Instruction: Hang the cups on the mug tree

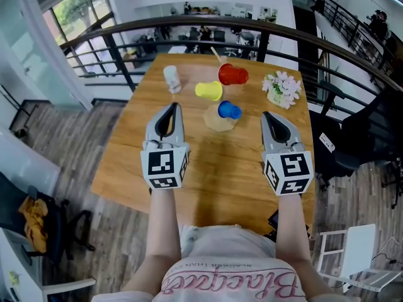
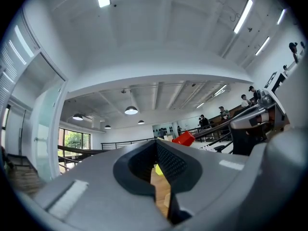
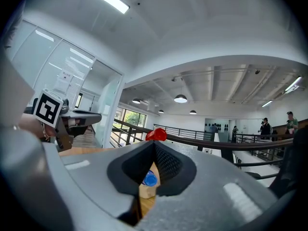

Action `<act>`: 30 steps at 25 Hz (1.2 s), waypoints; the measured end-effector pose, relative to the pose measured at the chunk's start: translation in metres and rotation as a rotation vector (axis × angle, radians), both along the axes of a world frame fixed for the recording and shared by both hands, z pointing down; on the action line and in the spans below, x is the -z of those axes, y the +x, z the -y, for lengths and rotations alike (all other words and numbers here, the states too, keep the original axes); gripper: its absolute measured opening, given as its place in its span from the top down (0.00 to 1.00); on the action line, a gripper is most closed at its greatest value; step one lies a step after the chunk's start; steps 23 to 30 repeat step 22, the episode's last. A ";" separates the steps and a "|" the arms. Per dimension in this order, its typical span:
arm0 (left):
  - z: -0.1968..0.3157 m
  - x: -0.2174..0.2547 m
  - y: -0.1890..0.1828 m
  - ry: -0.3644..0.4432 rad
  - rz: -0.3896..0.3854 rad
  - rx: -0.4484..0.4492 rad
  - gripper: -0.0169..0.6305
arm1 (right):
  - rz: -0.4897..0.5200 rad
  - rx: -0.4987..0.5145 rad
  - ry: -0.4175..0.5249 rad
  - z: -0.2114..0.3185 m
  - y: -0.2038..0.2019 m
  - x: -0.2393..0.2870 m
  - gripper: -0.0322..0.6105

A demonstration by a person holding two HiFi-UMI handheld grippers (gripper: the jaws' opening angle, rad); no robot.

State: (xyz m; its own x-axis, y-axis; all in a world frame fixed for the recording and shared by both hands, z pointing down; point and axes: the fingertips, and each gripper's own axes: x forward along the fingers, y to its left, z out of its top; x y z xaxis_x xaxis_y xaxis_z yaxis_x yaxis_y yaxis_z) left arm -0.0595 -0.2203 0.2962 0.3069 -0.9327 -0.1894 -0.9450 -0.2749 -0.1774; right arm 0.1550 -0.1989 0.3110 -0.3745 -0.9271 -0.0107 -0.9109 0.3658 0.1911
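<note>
A wooden mug tree [image 1: 218, 122] stands mid-table. A red cup [image 1: 233, 74], a yellow cup [image 1: 209, 90] and a blue cup [image 1: 229, 110] appear to hang on its pegs. A clear cup [image 1: 172, 78] stands alone on the table to its left. My left gripper [image 1: 174, 106] is held near the tree's left side, shut and empty. My right gripper [image 1: 267, 114] is level with it on the right, also shut and empty. Past the left jaws, the left gripper view shows the red cup [image 2: 183, 138] and yellow cup [image 2: 158, 169]. The right gripper view shows the blue cup [image 3: 150, 178].
A pot of pale flowers [image 1: 282, 88] sits at the table's [image 1: 220, 175] far right. A dark railing [image 1: 264, 27] curves behind the table. A black office chair [image 1: 343, 150] is to the right, and a white stand [image 1: 352, 250] is at the lower right.
</note>
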 end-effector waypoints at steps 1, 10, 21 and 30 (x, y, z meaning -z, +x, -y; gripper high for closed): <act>-0.001 0.001 -0.001 0.002 0.000 -0.001 0.95 | -0.002 0.002 0.002 0.000 -0.001 0.000 0.95; -0.004 0.005 -0.004 0.011 0.013 0.001 0.95 | -0.005 0.007 0.006 0.000 -0.006 0.001 0.95; -0.007 0.007 0.002 0.012 0.018 -0.003 0.95 | -0.007 0.015 0.001 -0.002 -0.008 0.000 0.95; -0.008 0.006 0.003 0.010 0.020 -0.003 0.95 | -0.007 0.015 0.000 -0.002 -0.008 0.000 0.95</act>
